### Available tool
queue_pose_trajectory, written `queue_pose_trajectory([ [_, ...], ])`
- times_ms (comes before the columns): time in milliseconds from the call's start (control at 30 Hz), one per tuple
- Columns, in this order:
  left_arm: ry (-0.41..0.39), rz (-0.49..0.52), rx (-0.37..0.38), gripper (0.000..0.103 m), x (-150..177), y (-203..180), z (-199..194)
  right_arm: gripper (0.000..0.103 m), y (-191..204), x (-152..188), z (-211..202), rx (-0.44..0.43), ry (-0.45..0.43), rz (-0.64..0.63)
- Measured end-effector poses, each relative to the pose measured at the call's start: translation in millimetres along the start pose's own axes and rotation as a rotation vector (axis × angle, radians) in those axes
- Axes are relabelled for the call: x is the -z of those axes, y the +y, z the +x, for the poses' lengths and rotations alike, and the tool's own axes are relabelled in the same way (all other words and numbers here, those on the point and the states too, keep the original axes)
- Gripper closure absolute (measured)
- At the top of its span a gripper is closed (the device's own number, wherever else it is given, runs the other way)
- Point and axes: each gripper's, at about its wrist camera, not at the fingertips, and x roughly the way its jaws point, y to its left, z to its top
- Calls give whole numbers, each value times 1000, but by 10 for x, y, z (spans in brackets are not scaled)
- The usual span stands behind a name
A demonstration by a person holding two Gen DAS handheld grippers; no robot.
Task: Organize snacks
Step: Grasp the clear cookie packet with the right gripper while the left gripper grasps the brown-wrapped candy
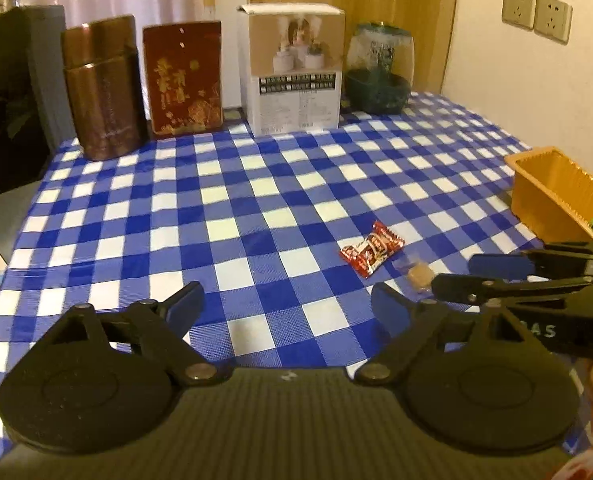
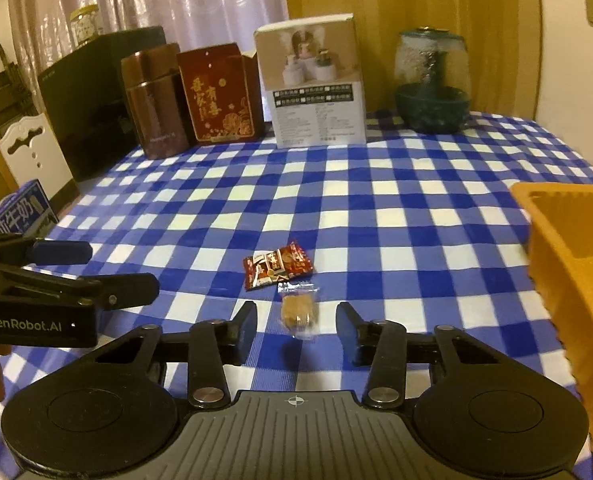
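Note:
A red snack packet (image 1: 371, 248) (image 2: 277, 265) lies on the blue checked tablecloth. A small tan candy in clear wrap (image 1: 417, 273) (image 2: 297, 309) lies just beside it. An orange tray (image 1: 558, 192) (image 2: 568, 248) stands at the right. My right gripper (image 2: 296, 330) is open, its fingers on either side of the tan candy, not touching it; it also shows in the left wrist view (image 1: 484, 276). My left gripper (image 1: 284, 304) is open and empty over the cloth, left of the snacks; it shows in the right wrist view (image 2: 108, 270).
Along the back stand a brown tin (image 1: 102, 88), a red box (image 1: 184, 78), a white carton (image 1: 294, 72) and a glass jar (image 1: 378, 68). A black cabinet (image 2: 92, 108) stands at the left; a blue milk carton (image 2: 20, 212) sits below the table edge.

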Motion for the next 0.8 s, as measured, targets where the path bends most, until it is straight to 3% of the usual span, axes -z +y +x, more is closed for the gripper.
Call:
queue_pose_trajectory([
  [267,1,35,4,17,-21,5,197,69,62,-4,279,21,14,-36],
  [400,7,51,22,18,-24,-16,260,81,81,14,338,37,23,-50],
  [633,9,103,79,20,-70,-145,413,82,-63,-36,144,44,-34,-34],
  [800,2,184,116,28,-145,-328,596,82,-302,-118,-21,69,-53,5],
])
